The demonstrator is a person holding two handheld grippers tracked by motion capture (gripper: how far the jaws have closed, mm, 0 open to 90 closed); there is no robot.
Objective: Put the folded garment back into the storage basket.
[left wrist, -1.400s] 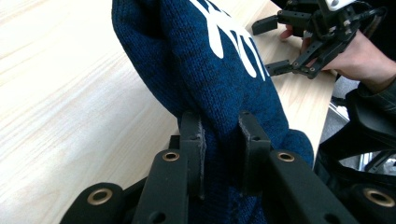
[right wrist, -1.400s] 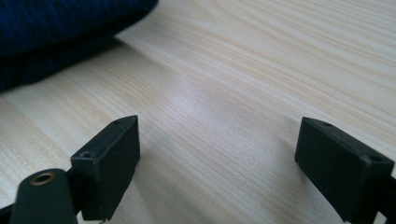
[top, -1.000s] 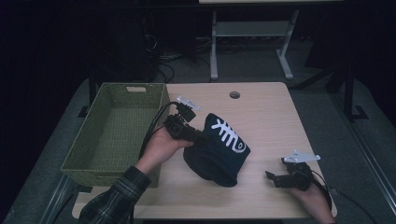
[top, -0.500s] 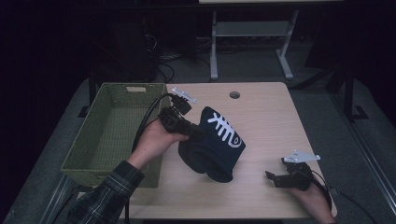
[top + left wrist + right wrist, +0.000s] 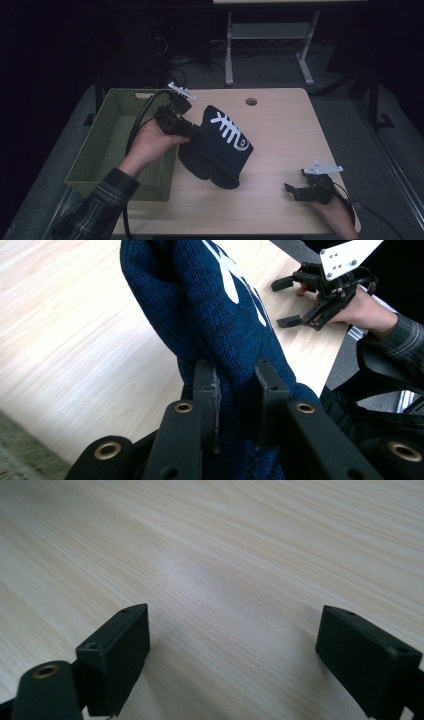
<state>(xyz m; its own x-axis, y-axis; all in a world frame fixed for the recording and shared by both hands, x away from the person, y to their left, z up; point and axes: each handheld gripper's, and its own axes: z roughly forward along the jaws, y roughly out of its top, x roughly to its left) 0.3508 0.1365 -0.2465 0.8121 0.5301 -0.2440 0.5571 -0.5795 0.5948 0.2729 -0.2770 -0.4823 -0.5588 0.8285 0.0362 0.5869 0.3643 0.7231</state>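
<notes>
While left hand-held gripper (image 5: 192, 131) clamps navy knit hat (image 5: 220, 150), green basket (image 5: 107, 145) beside, right hand-held gripper (image 5: 295, 190) released

The high view looks forward and down from the person's side, far enough to take in the whole table (image 5: 280, 125) and the basket (image 5: 107, 145) at 9 o'clock. The left gripper view sits right against the blue knit (image 5: 215, 315) and faces toward 4 o'clock across the tabletop, sharing the right gripper (image 5: 285, 302) with the high view. The right gripper view skims bare wood (image 5: 225, 555) from very near.
</notes>
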